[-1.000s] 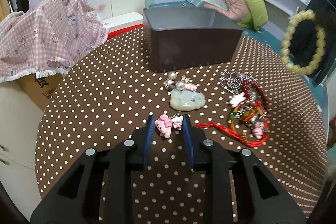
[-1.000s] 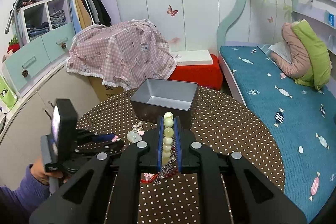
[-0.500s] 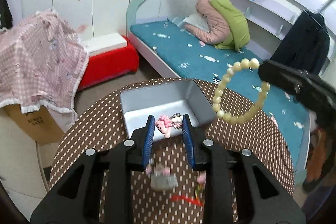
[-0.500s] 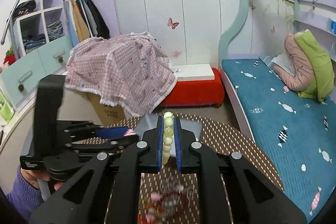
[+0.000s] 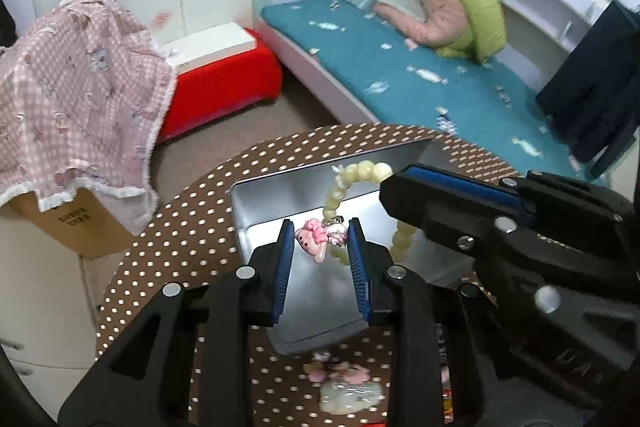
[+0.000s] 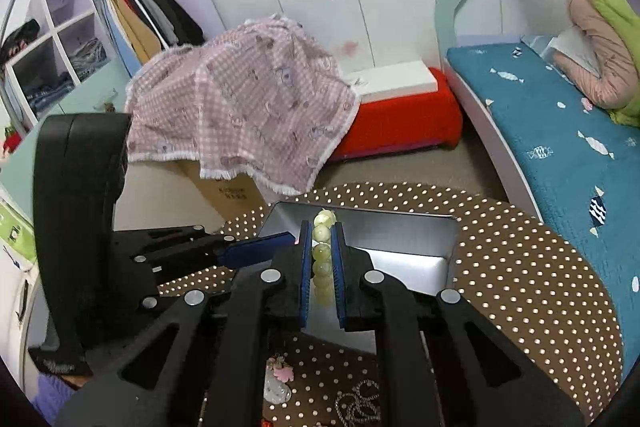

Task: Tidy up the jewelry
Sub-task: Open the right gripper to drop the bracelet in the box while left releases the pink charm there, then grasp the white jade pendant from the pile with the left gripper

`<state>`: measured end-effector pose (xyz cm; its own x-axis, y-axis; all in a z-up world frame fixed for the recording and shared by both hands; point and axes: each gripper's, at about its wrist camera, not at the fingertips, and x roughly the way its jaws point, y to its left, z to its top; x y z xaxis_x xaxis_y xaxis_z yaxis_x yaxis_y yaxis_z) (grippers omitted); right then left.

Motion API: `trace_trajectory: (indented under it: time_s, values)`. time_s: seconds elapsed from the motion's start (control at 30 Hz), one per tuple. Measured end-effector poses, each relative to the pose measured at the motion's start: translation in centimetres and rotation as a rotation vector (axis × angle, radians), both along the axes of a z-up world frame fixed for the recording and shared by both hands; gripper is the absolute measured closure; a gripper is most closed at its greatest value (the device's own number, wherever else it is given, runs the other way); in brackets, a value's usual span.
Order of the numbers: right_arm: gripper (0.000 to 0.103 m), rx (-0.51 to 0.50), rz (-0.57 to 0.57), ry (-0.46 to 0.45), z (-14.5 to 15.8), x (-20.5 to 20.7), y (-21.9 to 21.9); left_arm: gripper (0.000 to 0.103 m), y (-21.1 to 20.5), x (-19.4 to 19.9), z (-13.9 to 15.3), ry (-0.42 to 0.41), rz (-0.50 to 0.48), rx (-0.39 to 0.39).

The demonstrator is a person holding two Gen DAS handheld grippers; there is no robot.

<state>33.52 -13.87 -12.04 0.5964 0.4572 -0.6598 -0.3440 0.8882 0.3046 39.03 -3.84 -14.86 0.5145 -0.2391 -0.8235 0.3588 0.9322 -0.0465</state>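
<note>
— Round table (image 6: 520,267) with a brown white-dotted cloth, near the blue bed; the open grey metal tin (image 5: 280,199) sits toward its far edge. Both tools hang over it.

— What are they carrying?

— Left gripper (image 5: 322,247), jaws partly apart, pinches a small pink figure charm (image 5: 314,241) between its blue pads. Right gripper (image 6: 322,259) is nearly closed on a pale green bead bracelet (image 6: 322,247), whose loop hangs below the fingers into the tin's mouth.

— So drop both in?

— I'd say so. Best to lower each a little, so the charm doesn't bounce out and the beads land flat on the tin's floor, then open one pair of jaws at a time.

— Anything in the way?

— Mostly each other: the right gripper's body crosses just beside the left one's fingers, and the bracelet dangles close behind the charm. Letting go together could tangle them.

— And the rest?

— More pieces wait on the near side of the cloth: a pale carved pendant (image 5: 352,395), pink trinkets (image 5: 340,373), a silvery chain (image 6: 360,407).
</note>
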Motion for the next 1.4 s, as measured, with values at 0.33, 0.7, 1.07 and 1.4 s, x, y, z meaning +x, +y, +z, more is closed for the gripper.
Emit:
trace_trajectory:
  time_s: [0.33, 0.7, 1.07, 1.4]
  values:
    - [0.091, -0.036, -0.015, 0.085, -1.7, 0.6, -1.2, 0.075, -2.5, 0.4, -1.7, -0.004, -0.063, 0.1]
    - [0.07, -0.013, -0.034, 0.019, -0.4, -1.6, -3.1, 0.032, -2.3, -0.3, -0.7, -0.062, -0.062, 0.077]
    - [0.056, -0.072, -0.056, -0.108, 1.4, -7.6, -4.5, 0.025, 2.7, -7.5, 1.9, -0.21, 0.08, 0.033]
    - [0.054, -0.091, -0.06, -0.041, -2.6, -10.9, -4.9, 0.025, 2.6, -11.6, -3.4, -0.147, 0.13, 0.059]
